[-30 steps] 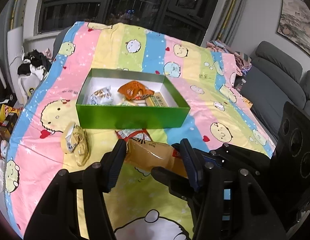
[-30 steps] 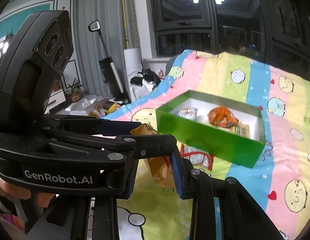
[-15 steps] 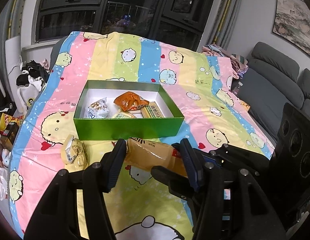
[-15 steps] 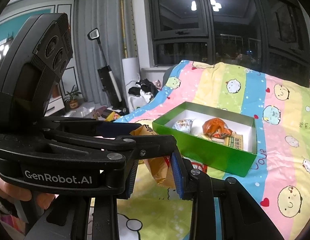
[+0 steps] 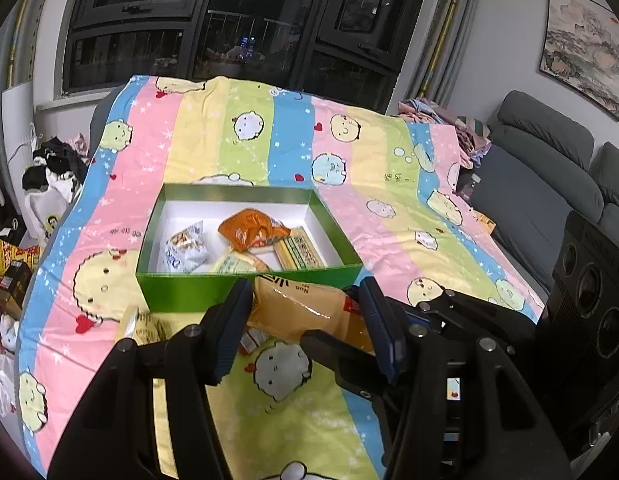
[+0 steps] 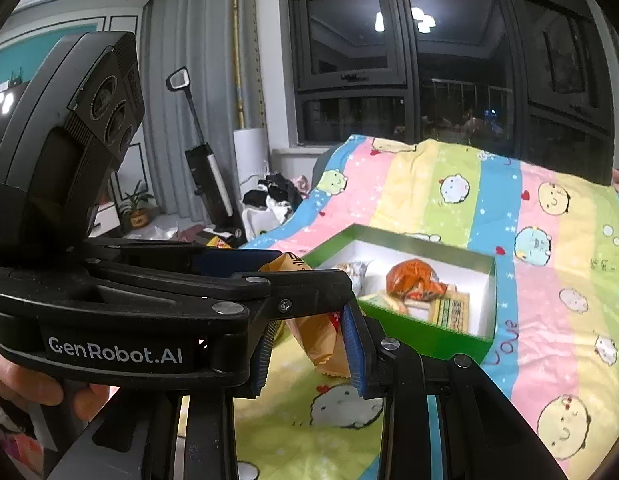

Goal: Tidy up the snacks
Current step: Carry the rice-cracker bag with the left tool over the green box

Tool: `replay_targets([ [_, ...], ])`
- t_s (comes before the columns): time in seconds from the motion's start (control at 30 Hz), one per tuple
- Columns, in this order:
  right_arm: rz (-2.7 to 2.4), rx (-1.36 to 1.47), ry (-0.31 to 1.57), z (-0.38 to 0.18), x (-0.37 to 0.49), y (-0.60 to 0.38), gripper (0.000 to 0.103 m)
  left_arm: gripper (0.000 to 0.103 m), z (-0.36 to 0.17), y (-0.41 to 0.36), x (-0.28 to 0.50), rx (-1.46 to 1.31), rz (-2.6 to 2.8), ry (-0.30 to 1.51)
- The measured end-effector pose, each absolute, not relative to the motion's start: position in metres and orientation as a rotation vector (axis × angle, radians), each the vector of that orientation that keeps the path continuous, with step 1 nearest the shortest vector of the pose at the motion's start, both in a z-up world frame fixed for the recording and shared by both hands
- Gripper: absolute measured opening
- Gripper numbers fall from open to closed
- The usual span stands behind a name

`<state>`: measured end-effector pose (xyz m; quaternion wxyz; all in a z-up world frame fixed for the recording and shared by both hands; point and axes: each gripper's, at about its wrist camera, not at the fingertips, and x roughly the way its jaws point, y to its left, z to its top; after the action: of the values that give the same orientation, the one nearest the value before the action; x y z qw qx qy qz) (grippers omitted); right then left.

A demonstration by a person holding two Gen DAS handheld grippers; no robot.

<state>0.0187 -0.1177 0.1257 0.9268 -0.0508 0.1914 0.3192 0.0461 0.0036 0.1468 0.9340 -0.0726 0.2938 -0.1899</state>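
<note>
Both wrist views, facing green box (image 5: pixel 245 292)

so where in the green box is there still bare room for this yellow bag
Bare white floor shows along the far wall of the green box and in its right end beside the green-striped packet. The middle and near-left are crowded: orange bag, white packet.
</note>
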Motion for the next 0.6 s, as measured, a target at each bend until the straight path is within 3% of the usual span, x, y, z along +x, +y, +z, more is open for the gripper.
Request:
replay_targets([
  [0.6, 0.634, -0.12, 0.327, 0.157, 0.1, -0.108, 0.034, 0.054, 0.174, 0.013, 0.126, -0.141, -0.371, 0.547],
])
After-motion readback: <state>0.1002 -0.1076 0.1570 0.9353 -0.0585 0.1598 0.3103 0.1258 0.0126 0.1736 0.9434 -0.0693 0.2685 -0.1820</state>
